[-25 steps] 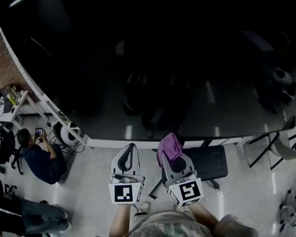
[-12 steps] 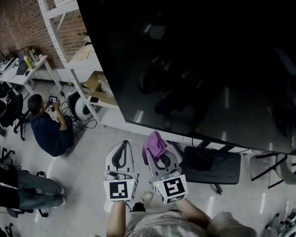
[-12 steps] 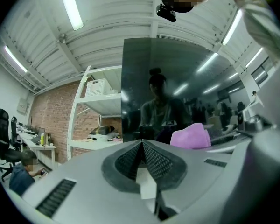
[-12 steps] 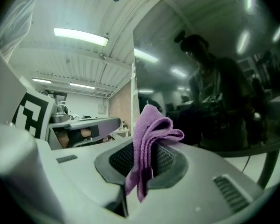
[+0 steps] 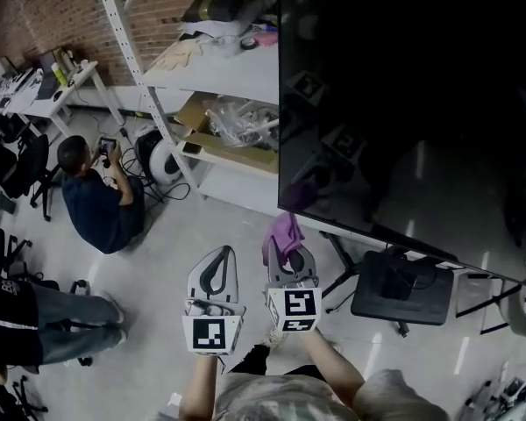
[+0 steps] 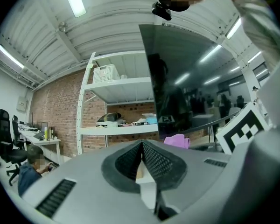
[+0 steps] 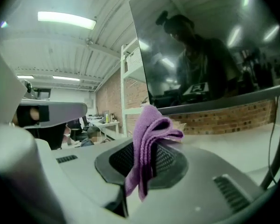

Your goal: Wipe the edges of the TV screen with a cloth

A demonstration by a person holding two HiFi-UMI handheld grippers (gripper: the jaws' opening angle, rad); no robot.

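TV screen (image 5: 403, 103) has shifted right; white shelving (image 5: 217, 79), brick wall (image 5: 35, 16) at left

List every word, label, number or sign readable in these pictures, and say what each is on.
No legible words or numbers anywhere.
left gripper and right gripper: their cubes carry black-and-white square marker patterns, no letters.
shelf: any print on the packages there is too small and blurred to read.
TV screen: only reflections, no text.
cloth: no tag or print shows.
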